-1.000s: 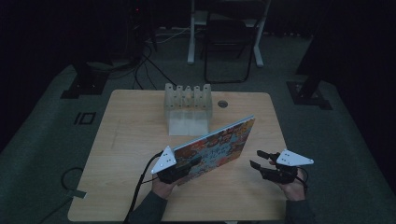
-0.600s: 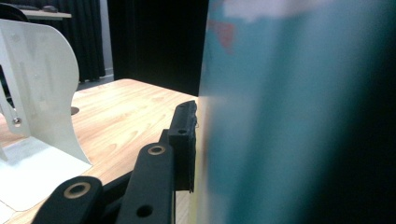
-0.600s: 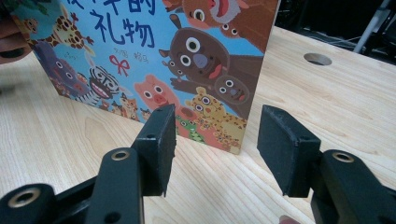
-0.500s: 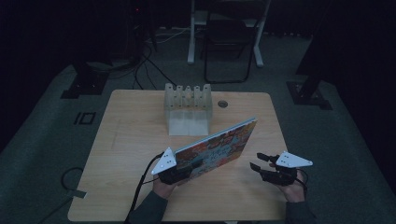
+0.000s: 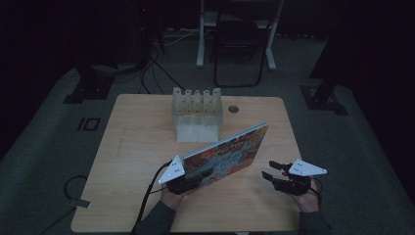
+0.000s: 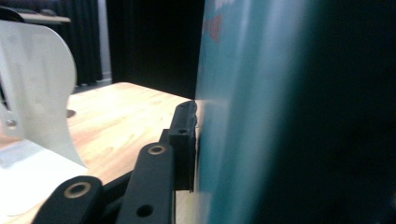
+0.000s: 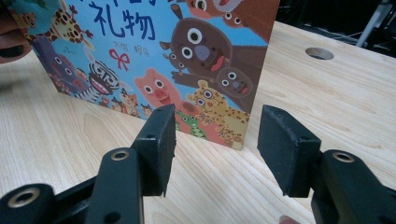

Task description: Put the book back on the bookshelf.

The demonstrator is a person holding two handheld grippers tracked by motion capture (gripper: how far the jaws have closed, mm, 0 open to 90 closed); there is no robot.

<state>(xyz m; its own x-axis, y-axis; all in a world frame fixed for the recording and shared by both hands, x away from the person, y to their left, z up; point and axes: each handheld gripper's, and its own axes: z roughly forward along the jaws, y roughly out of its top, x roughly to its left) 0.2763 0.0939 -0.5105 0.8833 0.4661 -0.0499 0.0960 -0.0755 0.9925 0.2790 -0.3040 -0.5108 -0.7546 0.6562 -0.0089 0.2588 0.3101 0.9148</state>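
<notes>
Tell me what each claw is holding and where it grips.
The left claw grips the picture book at its near left end, standing on edge on the table. The right claw is open, holding nothing.

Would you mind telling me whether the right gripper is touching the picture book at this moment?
Apart. In the right gripper view, the right gripper has its jaws open, and bare table shows between them and the picture book standing beyond.

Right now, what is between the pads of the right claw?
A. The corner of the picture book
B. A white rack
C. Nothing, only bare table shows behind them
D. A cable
C: the right claw stands open with wooden table showing in the gap, short of the picture book.
</notes>
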